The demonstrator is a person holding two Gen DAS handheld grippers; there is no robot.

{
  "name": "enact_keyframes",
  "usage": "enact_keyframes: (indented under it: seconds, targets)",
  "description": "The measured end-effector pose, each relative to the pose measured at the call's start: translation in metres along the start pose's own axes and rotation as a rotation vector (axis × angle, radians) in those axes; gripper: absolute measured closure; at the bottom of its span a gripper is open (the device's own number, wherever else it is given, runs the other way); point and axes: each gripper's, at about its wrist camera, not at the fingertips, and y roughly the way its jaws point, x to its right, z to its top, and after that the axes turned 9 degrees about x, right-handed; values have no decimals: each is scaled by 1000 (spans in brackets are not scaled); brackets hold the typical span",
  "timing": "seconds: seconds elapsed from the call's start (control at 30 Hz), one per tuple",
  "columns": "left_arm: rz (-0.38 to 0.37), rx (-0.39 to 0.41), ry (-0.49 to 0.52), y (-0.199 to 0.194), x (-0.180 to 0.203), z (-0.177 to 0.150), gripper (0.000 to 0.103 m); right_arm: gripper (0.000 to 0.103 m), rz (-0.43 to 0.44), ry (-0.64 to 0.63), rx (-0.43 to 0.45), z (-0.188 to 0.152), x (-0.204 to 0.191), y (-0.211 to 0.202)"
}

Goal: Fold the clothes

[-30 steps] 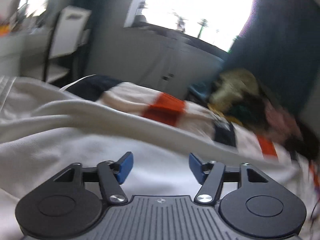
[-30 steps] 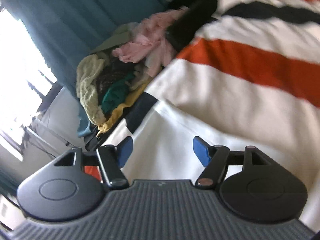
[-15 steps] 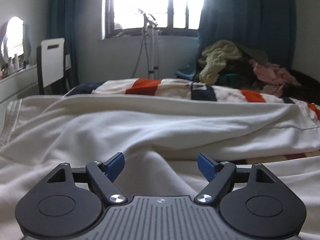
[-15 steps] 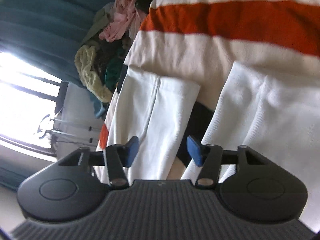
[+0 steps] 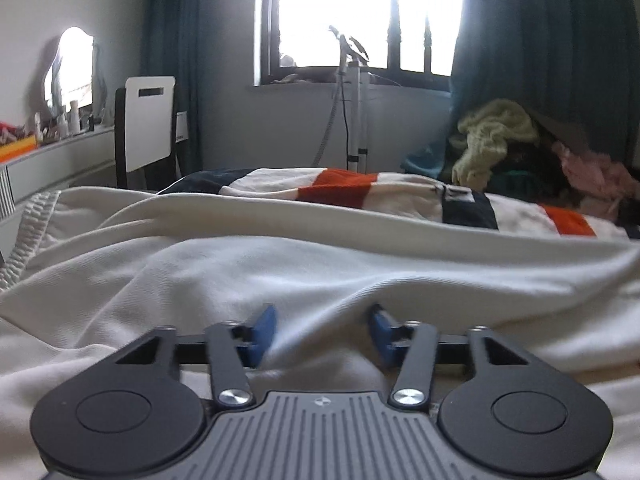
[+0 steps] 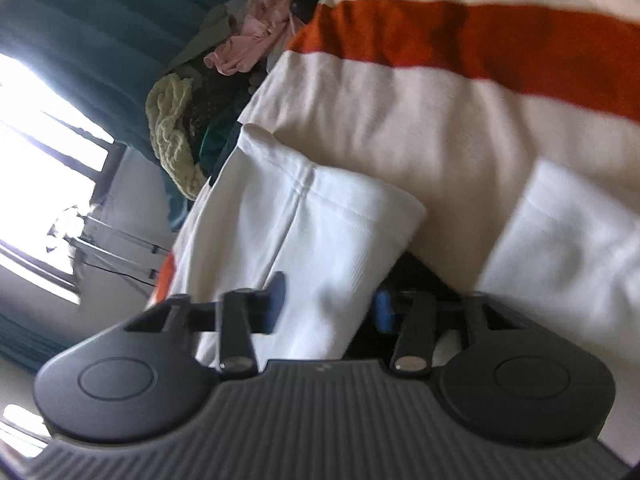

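A pair of white trousers (image 5: 248, 268) lies spread on a bed with a cream, orange and navy striped cover (image 5: 340, 188). My left gripper (image 5: 322, 330) is open and pressed low into the white cloth, with a raised fold between its blue fingertips. In the right wrist view one white trouser leg (image 6: 320, 224) ends in a hem and a second white leg (image 6: 568, 240) lies to the right. My right gripper (image 6: 330, 302) is open, its fingertips on either side of the first leg's edge.
A pile of loose clothes (image 5: 520, 148) sits at the far right of the bed by a dark curtain; it also shows in the right wrist view (image 6: 208, 92). A chair (image 5: 148, 124) and a cluttered shelf (image 5: 48, 140) stand at the left. A bright window (image 5: 360, 12) is behind.
My left gripper has dropped lower into the white cloth and its fingers have narrowed around a fold. My right gripper has moved closer, so the trouser leg now lies between its fingertips.
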Motion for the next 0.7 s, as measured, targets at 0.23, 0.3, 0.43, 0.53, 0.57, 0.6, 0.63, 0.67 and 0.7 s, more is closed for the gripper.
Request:
enact_keyframes:
  seconds: [0.23, 0.3, 0.43, 0.53, 0.57, 0.6, 0.63, 0.67, 0.7]
  targets:
    - [-28, 18, -95, -8, -13, 14, 97, 96, -106, -46, 103, 6, -3, -2]
    - [-35, 24, -120, -14, -15, 18, 98, 86, -125, -48, 118, 8, -3, -7]
    - [-46, 37, -171, -25, -20, 26, 98, 45, -190, -81, 227, 15, -8, -23]
    - [-55, 41, -201, -28, -23, 29, 98, 38, -139, -142, 238, 20, -26, -16]
    - [-55, 44, -207, -28, -24, 29, 98, 38, -118, -164, 233, 21, -34, -12]
    - [-55, 48, -212, -28, -25, 29, 98, 38, -97, -186, 229, 22, -41, -8]
    - [-57, 50, -218, -28, -26, 29, 98, 38, -77, -207, 225, 23, -48, -4]
    - [-60, 52, -224, -28, -27, 28, 98, 38, -55, -224, 209, 24, -57, 4]
    - [-63, 53, -226, -27, -28, 27, 98, 38, -30, -228, 168, 24, -70, 21]
